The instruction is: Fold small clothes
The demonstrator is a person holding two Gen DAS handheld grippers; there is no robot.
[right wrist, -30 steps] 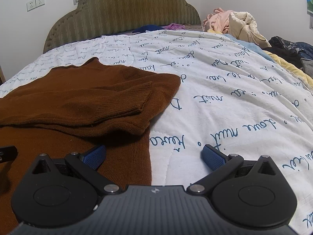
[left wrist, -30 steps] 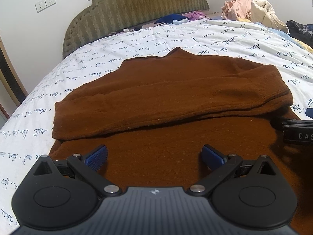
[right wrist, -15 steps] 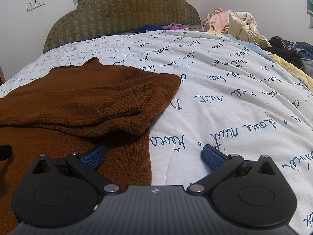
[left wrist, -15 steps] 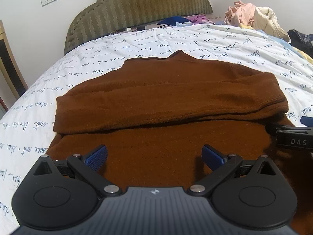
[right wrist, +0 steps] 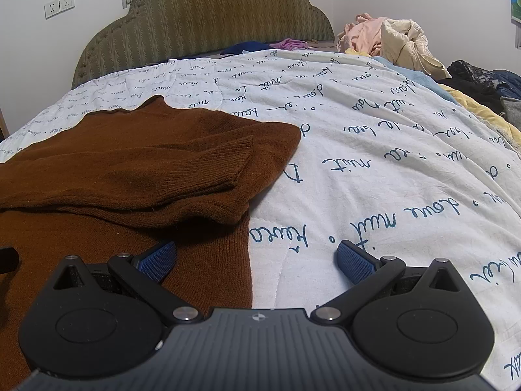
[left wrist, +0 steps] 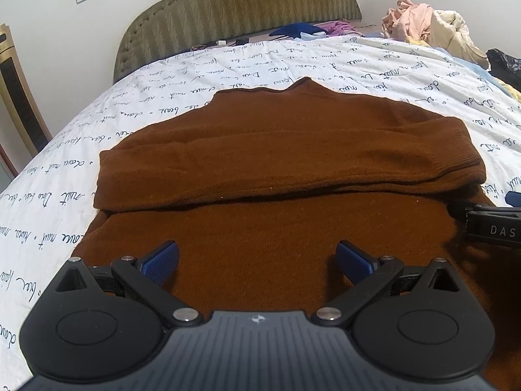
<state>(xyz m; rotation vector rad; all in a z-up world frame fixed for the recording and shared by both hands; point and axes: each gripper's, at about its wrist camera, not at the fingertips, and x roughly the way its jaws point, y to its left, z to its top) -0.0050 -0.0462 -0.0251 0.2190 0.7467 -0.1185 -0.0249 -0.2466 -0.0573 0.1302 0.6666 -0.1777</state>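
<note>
Sweater (left wrist: 286, 163) is lying sleeve-folded mid-bed, both grippers (left wrist: 257, 257) (right wrist: 255, 255) hovering with jaws apart, so a one-sided pinch is risking dragging the sleeves askew

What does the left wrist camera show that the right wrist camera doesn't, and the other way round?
Only the left wrist view shows the whole width of the brown sweater, including its left edge, with the right gripper poking in from the side. Only the right wrist view shows the sweater's right side edge running between the open jaws, the ribbed cuff, and a wide stretch of the printed bedspread. Both show the headboard, the clothes pile, the sleeves folded across the body, and an open gripper holding nothing; the left gripper hangs over the sweater.
</note>
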